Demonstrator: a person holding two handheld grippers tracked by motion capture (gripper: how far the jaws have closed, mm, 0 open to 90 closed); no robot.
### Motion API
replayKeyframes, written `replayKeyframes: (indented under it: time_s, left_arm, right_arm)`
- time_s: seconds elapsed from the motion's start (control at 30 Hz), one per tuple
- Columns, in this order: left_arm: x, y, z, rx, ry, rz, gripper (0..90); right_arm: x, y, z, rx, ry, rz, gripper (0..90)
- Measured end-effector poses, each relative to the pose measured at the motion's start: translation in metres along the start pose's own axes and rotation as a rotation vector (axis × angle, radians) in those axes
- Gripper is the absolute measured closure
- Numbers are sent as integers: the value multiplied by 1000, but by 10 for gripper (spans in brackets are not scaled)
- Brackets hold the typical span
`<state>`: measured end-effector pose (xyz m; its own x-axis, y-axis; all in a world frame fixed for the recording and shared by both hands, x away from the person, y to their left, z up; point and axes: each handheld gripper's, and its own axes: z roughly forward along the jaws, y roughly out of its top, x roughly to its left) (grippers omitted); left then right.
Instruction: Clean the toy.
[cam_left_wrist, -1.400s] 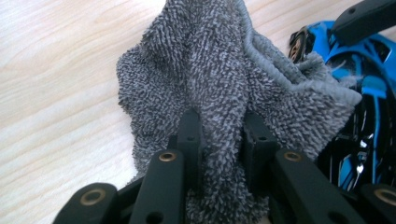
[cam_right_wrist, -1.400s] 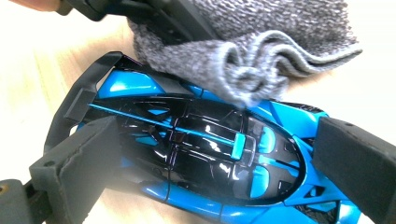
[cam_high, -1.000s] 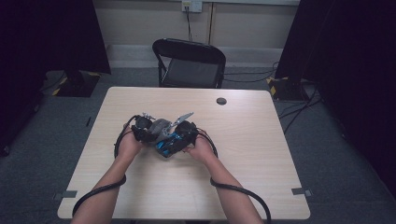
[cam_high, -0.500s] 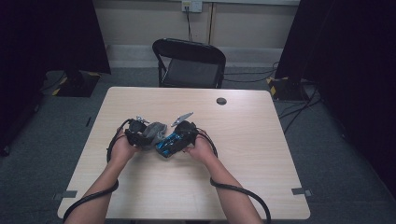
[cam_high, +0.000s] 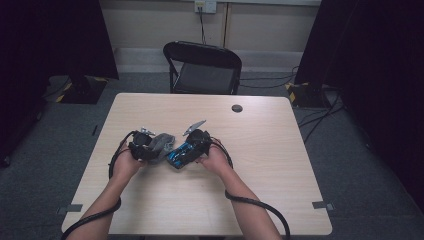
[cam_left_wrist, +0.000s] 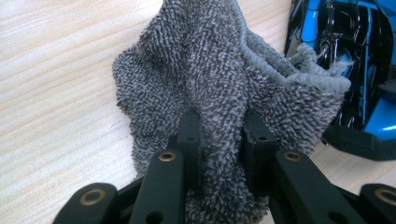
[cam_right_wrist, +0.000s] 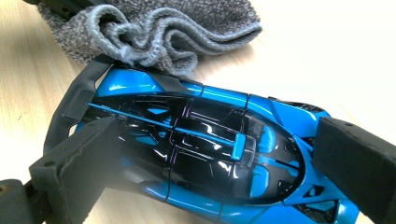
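Two tools at work: left tool (cam_high: 150, 148) and right tool (cam_high: 192, 149), side by side near the middle of the bench (cam_high: 260, 165), hands coming in from six o'clock.
Left tool state: clenched on a bunched grey cloth (cam_left_wrist: 205, 88); in the left gripper view the two black jaws pinch a fold of the terry pile between them.
Right tool state: grasping the blue-and-black toy car (cam_right_wrist: 201, 154); in the right gripper view one pad sits at the car's tail end and the other at its nose, so the car is clamped lengthwise.
Car location: on the bench just left of centre, at about nine o'clock from the small dark disc (cam_high: 237, 108) that lies well apart toward the far edge.
Cloth location: touching the car's tail at its ten o'clock in the right gripper view, the loose hem rumpled against the bodywork.
Step in hand, as I read it: wiping the car down with the cloth.
Doing it well: keep the right tool steady so the car cannot pivot; drag the cloth along the body from tail toward nose, not across, so the hem does not snag on the fins.
Pressure: light; the glossy shell looks slick and could squirt out of a lengthwise clamp.
Watch for: cloth slipping out of the pinch; re-grip deeper if the fold thins.
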<state>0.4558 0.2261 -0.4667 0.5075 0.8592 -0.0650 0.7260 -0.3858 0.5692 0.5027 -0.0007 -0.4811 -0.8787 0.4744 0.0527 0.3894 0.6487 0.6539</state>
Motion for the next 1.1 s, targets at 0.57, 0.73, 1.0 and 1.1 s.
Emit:
replayKeyframes:
  time_s: [0.57,0.73,1.0,1.1]
  left_arm:
    - [3,-19,-13,-4,-3,9,728]
    - [1,-30,-19,-2,-11,26,727]
    - [-2,-41,-26,-16,-24,27,722]
    - [-3,-43,-29,-11,-27,33,722]
  right_arm:
    - [1,-1,0,-9,-4,2,10]
    - [1,-1,0,-10,-3,3,10]
    - [1,-2,0,-18,-4,9,10]
    - [1,-1,-1,-8,-9,19,10]
